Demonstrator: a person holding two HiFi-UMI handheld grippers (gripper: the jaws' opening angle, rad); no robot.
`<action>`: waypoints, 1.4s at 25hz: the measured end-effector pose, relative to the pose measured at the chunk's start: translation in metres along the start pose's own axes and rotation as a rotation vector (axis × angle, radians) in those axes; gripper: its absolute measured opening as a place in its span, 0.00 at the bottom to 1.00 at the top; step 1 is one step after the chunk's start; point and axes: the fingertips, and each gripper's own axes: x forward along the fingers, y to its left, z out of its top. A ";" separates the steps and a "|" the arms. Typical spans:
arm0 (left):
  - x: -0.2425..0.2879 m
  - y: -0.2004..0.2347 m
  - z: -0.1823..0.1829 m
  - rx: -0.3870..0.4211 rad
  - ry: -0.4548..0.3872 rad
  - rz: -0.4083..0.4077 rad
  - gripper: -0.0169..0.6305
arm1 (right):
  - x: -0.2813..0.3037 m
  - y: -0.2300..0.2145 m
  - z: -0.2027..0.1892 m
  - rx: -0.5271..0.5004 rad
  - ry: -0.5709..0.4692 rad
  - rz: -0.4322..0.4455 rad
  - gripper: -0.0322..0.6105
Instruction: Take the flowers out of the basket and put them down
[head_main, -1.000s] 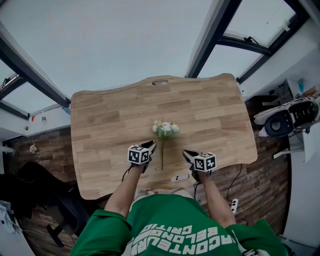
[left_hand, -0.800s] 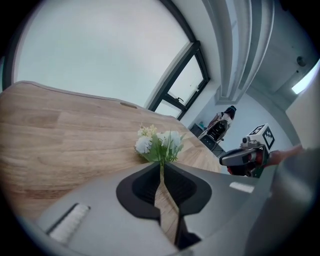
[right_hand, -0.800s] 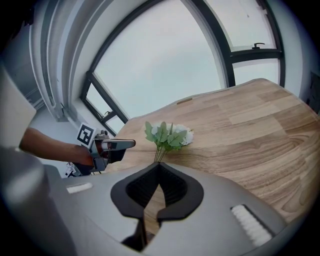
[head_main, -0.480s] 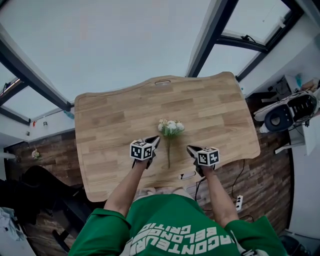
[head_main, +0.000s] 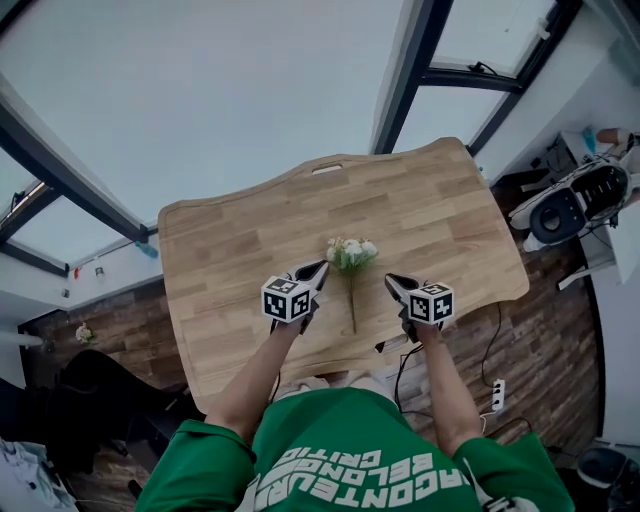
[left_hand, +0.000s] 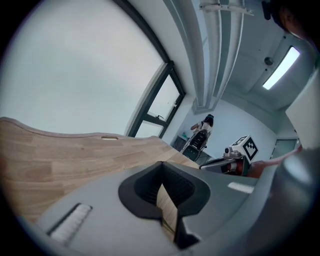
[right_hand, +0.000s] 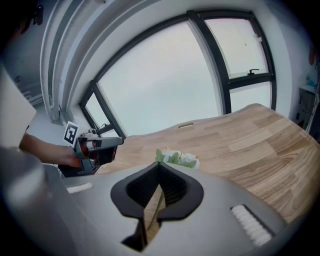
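Observation:
A small bunch of white flowers (head_main: 352, 252) with a long green stem lies flat on the wooden table (head_main: 420, 210), blossoms pointing away from me. My left gripper (head_main: 320, 268) hovers just left of the stem, shut and holding nothing. My right gripper (head_main: 392, 280) hovers just right of the stem, also shut and holding nothing. In the right gripper view the flowers (right_hand: 177, 158) show just beyond my closed jaws, with the left gripper (right_hand: 100, 145) off to the left. The left gripper view shows only table beyond its jaws, and the right gripper (left_hand: 235, 152) at the right. No basket is in view.
A small white and black object (head_main: 392, 344) sits at the table's near edge. Cables and a power strip (head_main: 497, 395) lie on the floor at the right. A grey chair (head_main: 565, 210) stands right of the table, a dark chair (head_main: 90, 380) at the left. Large windows rise behind.
Both grippers have lifted off the table and stand a little higher beside the stem. The flowers have stayed where they lie.

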 end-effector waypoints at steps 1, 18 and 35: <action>-0.005 -0.003 0.004 0.009 -0.008 -0.007 0.05 | -0.004 0.003 0.005 -0.006 -0.020 -0.007 0.06; -0.043 -0.033 0.052 0.074 -0.113 -0.071 0.05 | -0.057 0.021 0.017 -0.051 -0.162 -0.092 0.06; -0.054 -0.028 0.039 0.048 -0.111 -0.064 0.05 | -0.067 0.025 0.009 -0.067 -0.167 -0.110 0.06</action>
